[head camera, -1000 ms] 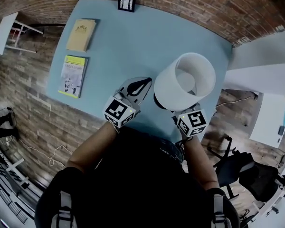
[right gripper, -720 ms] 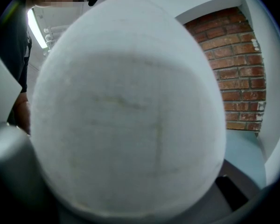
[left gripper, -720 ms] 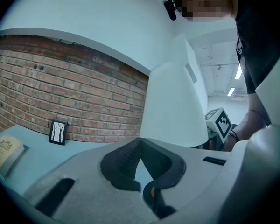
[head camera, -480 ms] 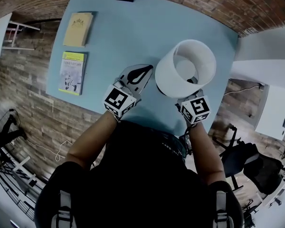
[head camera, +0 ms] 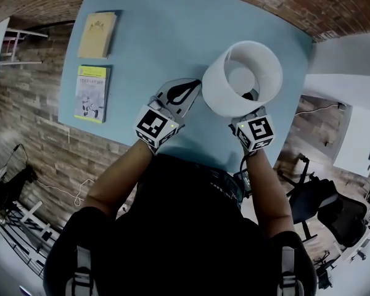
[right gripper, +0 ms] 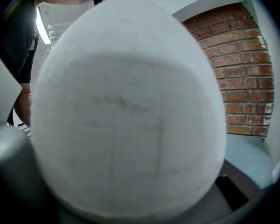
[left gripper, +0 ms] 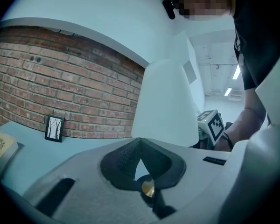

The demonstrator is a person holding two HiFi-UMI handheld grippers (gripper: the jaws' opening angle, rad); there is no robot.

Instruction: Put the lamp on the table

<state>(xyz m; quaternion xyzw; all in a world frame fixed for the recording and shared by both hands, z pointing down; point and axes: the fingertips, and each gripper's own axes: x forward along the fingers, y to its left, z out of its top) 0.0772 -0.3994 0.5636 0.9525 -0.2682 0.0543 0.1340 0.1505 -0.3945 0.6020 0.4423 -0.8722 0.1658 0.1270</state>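
Head view: tan book (head camera: 98, 34) and yellow-green book (head camera: 92, 94) along the left edge of the blue table (head camera: 172, 36). Left gripper (head camera: 184, 93) at the near edge, beside the white-shaded lamp (head camera: 217, 85) by the right edge. Right gripper (head camera: 250, 121) is under the shade.
Left gripper view: fingers together, nothing between; small framed picture (left gripper: 54, 128) at the far edge.
Right gripper view: shade fills it, jaws hidden, so its grip can't be told.

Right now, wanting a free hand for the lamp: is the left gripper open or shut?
Shut: on the left gripper the fingers meet at their tips, nothing between.
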